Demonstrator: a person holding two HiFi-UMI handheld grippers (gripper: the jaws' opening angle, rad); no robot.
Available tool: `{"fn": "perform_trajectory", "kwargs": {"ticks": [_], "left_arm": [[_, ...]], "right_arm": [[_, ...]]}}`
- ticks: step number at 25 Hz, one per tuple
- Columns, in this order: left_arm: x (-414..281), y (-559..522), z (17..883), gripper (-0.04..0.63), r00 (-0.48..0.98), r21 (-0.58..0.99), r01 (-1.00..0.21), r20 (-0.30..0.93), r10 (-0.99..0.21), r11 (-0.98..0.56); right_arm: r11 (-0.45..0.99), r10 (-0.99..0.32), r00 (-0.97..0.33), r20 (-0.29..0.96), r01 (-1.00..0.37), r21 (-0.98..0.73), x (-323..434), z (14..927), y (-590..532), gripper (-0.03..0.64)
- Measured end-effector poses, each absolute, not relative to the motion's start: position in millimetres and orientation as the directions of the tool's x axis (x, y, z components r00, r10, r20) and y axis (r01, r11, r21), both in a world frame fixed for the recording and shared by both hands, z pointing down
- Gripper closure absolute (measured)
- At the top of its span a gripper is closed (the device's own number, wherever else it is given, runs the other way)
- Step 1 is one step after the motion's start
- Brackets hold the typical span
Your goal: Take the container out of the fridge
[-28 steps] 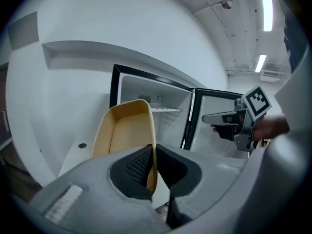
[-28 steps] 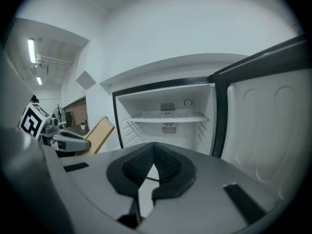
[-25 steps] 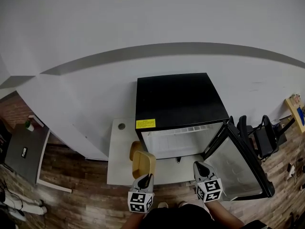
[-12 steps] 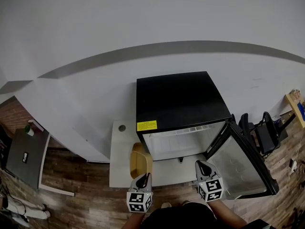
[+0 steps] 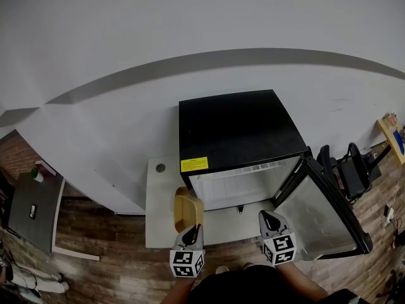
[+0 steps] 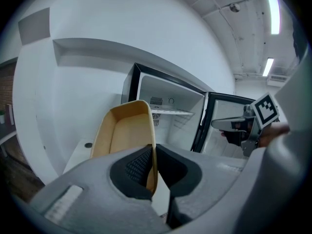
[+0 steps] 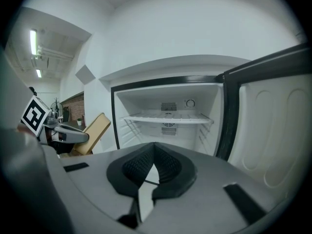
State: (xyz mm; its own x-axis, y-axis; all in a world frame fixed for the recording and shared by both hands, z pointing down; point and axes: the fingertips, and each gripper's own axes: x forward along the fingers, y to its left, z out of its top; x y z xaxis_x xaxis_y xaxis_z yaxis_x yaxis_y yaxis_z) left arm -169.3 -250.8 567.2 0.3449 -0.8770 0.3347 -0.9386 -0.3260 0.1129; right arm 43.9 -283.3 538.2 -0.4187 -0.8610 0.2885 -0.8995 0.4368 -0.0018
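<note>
Head view shows the container (image 5: 188, 209) turned since a second ago. Then it lay tilted with its open side showing; now it stands nearly on edge, narrow from above, and has drifted a little across in front of the fridge (image 5: 234, 132), clear of it. The left gripper (image 5: 195, 229) stays clamped on one side wall, its jaws almost together with only that thin wall between them. So the container is out. As I judge it, what remains is to set it down, perhaps also to shut the door (image 5: 323, 217), which stands wide at the right. The right gripper (image 5: 268, 218) hovers before the opening, jaws together on nothing. Inside, only a wire shelf (image 7: 168, 117) shows. The fridge sits on a low white surface (image 5: 158, 195) against a white wall (image 5: 190, 24). Around it are wood floor (image 5: 95, 239), a grey table (image 5: 31, 204) at left and a black chair (image 5: 348, 173) at right.
</note>
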Motion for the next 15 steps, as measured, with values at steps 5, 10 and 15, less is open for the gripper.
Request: {"fn": "perform_trajectory", "kwargs": {"ticks": [5,10,15], "left_arm": [[-165.7,-251.9,567.7,0.568,0.354,0.108,-0.935,0.335,-0.873,-0.337],[-160.9,-254.1,567.7,0.568,0.358,0.107,-0.934,0.334,-0.872,-0.342],[-155.9,-254.9,568.2,0.568,0.365,0.106,-0.931,0.333,-0.870,-0.350]], "right_arm": [[0.433,-0.862,-0.415,0.291,-0.902,-0.003,45.6,539.4,-281.9,0.621],[0.435,-0.862,-0.416,0.290,-0.900,0.002,47.7,536.4,-280.6,0.621],[0.437,-0.862,-0.417,0.288,-0.899,0.006,48.4,537.2,-279.9,0.621]]}}
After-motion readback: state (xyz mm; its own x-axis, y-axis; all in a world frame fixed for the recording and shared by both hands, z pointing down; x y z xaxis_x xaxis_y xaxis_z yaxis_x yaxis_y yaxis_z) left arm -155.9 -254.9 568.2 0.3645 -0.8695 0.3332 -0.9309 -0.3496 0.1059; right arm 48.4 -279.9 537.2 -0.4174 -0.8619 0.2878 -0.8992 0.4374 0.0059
